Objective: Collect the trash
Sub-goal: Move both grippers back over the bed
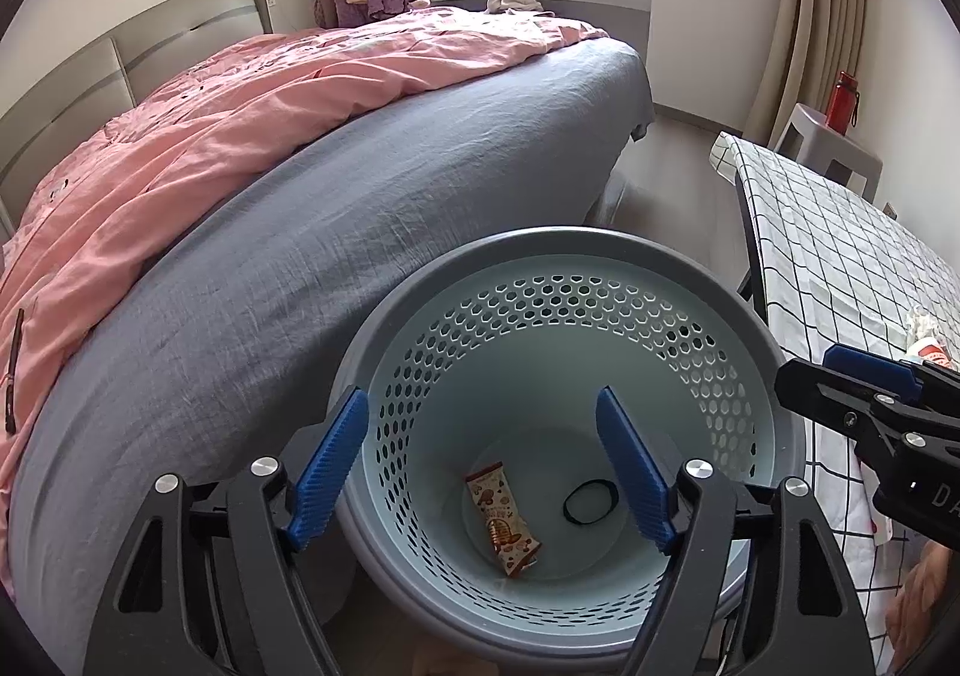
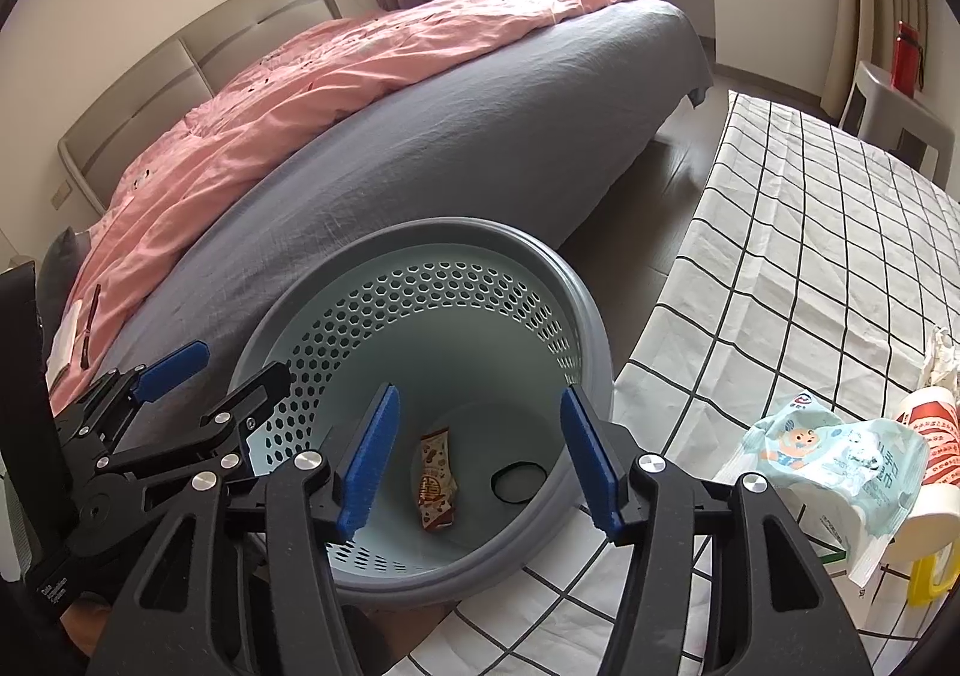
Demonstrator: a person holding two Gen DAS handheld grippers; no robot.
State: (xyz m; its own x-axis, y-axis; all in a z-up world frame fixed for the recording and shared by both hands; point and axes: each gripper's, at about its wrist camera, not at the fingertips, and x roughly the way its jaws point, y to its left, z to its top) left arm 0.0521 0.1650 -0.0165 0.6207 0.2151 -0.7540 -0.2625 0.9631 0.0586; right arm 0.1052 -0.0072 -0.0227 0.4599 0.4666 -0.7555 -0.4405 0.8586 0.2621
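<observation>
A grey perforated trash basket (image 1: 750, 352) stands between the bed and the table; it also shows in the right wrist view (image 2: 594, 328). A brown snack wrapper (image 1: 503, 520) (image 2: 437, 487) and a black hair band (image 1: 591, 502) (image 2: 519, 481) lie on its bottom. My left gripper (image 1: 483, 472) is open and empty above the basket. My right gripper (image 2: 477, 463) is open and empty above it too, and shows at the right of the left wrist view (image 1: 864, 394). On the table lie a pale green wrapper (image 2: 840, 454) and a red-and-white paper cup (image 2: 933, 454).
A bed with a grey sheet (image 1: 336, 232) and pink duvet (image 1: 198, 136) lies to the left. The checked tablecloth (image 2: 798, 232) covers the table at right. Crumpled tissue (image 2: 942, 358) and a yellow object (image 2: 933, 574) lie near the cup. A red bottle (image 1: 843, 100) stands on a grey stool.
</observation>
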